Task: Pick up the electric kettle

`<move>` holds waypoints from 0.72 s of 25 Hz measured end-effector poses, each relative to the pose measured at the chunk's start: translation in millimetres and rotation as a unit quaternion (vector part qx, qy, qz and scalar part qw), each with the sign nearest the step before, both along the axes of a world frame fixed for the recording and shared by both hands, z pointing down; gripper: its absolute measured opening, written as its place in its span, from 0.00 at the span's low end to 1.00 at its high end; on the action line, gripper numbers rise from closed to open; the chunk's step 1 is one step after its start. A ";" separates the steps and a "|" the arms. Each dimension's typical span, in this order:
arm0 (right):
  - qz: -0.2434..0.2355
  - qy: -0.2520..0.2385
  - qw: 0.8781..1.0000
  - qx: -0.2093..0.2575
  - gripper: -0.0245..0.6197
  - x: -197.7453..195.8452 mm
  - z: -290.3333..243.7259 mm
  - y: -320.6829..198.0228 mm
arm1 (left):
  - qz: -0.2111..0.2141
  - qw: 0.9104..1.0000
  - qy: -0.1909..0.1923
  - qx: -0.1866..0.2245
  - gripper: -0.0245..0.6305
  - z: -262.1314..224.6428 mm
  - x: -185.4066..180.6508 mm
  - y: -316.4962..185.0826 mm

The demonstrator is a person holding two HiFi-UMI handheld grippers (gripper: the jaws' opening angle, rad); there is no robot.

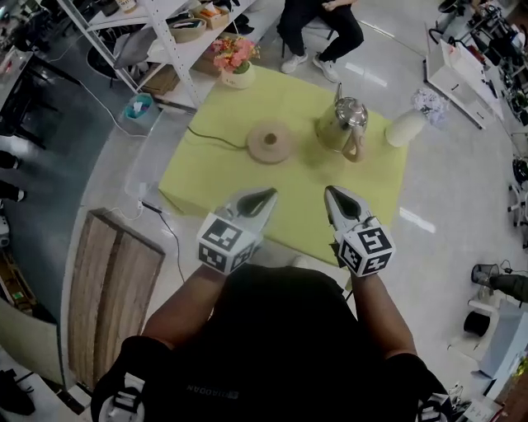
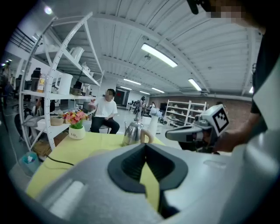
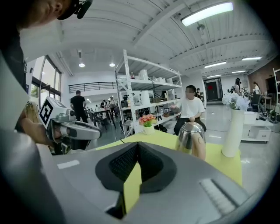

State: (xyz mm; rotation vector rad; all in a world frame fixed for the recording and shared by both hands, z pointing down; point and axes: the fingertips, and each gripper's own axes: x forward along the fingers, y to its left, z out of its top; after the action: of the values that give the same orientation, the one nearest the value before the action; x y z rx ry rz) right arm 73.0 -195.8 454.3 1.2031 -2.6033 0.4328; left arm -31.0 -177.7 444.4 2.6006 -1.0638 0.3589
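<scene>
The electric kettle (image 1: 342, 124) stood upper right of centre on the yellow-green table (image 1: 206, 177), beside its round base (image 1: 270, 142), not on it. The left claw (image 1: 266, 196) and right claw (image 1: 332, 193) hung low in the frame, jaws together and empty. The polished steel body would likely be stiff, slippery and perhaps water-heavy; the curved tan handle (image 1: 356, 148) seemed the surest hold.

Ceiling lights (image 3: 205, 13) glare brightly; fisheye edges seem soft.

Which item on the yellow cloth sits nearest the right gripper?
The steel kettle with the tan handle, straight ahead of the right gripper; the round base lies farther left.
</scene>
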 end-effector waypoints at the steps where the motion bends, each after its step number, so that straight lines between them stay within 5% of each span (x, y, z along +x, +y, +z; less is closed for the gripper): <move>1: -0.006 -0.002 1.000 0.000 0.05 6.5 -0.6 3.5 | -0.006 1.000 -0.001 -0.001 0.04 -0.1 7.1 3.6; 6: -0.028 -0.010 1.000 0.003 0.05 36.3 -6.0 18.3 | -0.031 0.999 0.028 -0.021 0.04 -2.8 39.6 18.4; 18: -0.073 -0.041 0.996 0.015 0.05 80.8 -5.8 60.0 | -0.098 0.995 0.002 -0.004 0.04 -9.7 77.1 77.0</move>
State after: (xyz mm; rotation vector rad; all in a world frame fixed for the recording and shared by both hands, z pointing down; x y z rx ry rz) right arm 153.8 -135.8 448.4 1.0153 -2.7543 0.4238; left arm 46.1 -100.6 434.7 2.4609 -1.3011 0.3091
